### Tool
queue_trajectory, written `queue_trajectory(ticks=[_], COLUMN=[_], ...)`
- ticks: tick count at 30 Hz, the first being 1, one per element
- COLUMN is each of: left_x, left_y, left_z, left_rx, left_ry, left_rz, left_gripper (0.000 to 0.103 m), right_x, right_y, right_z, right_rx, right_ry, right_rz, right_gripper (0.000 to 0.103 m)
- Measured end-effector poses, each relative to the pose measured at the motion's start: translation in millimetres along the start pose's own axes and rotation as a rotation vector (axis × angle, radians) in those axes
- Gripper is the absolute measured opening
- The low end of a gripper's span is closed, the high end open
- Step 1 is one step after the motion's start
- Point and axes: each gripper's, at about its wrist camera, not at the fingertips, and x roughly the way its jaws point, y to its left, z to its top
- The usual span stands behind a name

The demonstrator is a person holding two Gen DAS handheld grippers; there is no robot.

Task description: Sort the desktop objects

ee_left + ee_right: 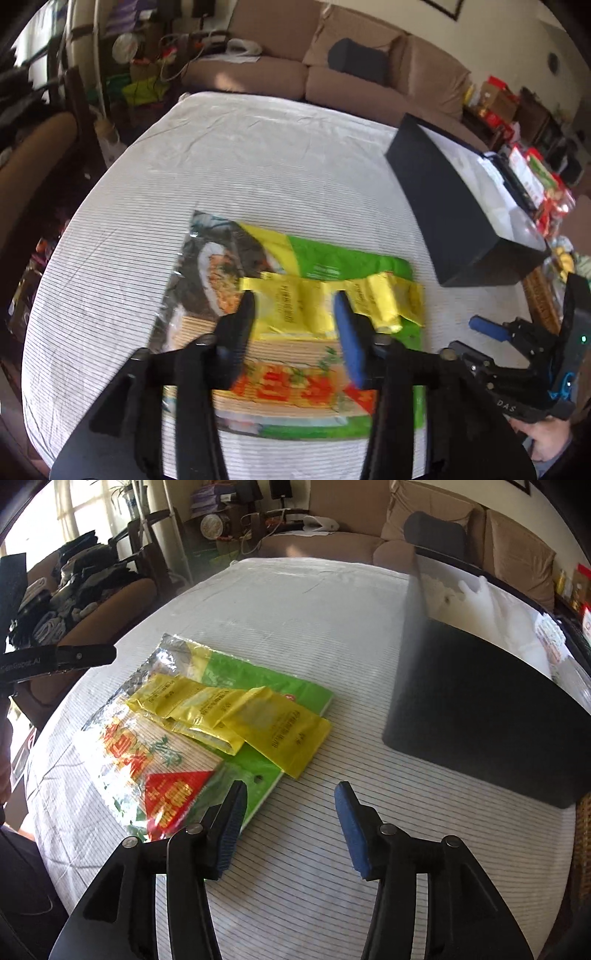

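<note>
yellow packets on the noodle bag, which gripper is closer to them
Left. The left gripper hangs right over the yellow packets, fingers open on either side. The right gripper is open too, off the bag's near corner, above bare tablecloth.

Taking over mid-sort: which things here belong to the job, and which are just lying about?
Job items:
- yellow sachets, lying on top of the noodle packet
- noodle packet, on the striped tablecloth
- dark box, open, to the right
- left tool, open over the sachets
- right tool, open, holding nothing

Lying about:
- brown sofa
- chair with clothes
- red packages beyond the box
</note>
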Motion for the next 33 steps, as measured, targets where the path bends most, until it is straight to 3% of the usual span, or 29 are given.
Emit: queue_trajectory(ticks=[1,5,9,13,20,29,33], left_x=[-1.3,6.6,16.6,16.0,43.4,84.5,97.1], left_y=[-11.3,-51.4,-94.6,-132.0,-186.3,-210.4,-213.4], left_z=[-5.1,-23.1,-37.8,-50.2,-70.6,-93.5,-101.0], left_rx=[0.009,0.012,0.032,0.039,0.048,0.070,0.063], left_ry=[-0.003,0.044,0.086,0.072,0.066,0.083,0.090], left_rz=[-0.003,-0.050,-0.068,-0.087,-0.012,0.077,0.102], left_gripper=[0.073,0.103,0.103,0.103,0.103,0.103,0.103], right_x=[-5.7,-19.2,-38.2,-50.4,-53.7,-37.5,-35.4], right_y=[-6.1,-31.1,-51.1,-75.9,-133.8,-165.9,-168.2], right_z=[-5.2,-20.6,-34.7,-46.2,-72.8,-91.2,-95.1], right_rx=[0.013,0.085,0.122,0.154,0.261,0.320,0.327], right_ry=[-0.011,-0.024,-0.055,-0.043,-0.029,-0.006,-0.013], right_rz=[-0.017,-0.047,-0.093,-0.128,-0.172,-0.172,-0.240], right_gripper=[0.060,0.085,0.103,0.103,0.103,0.103,0.103])
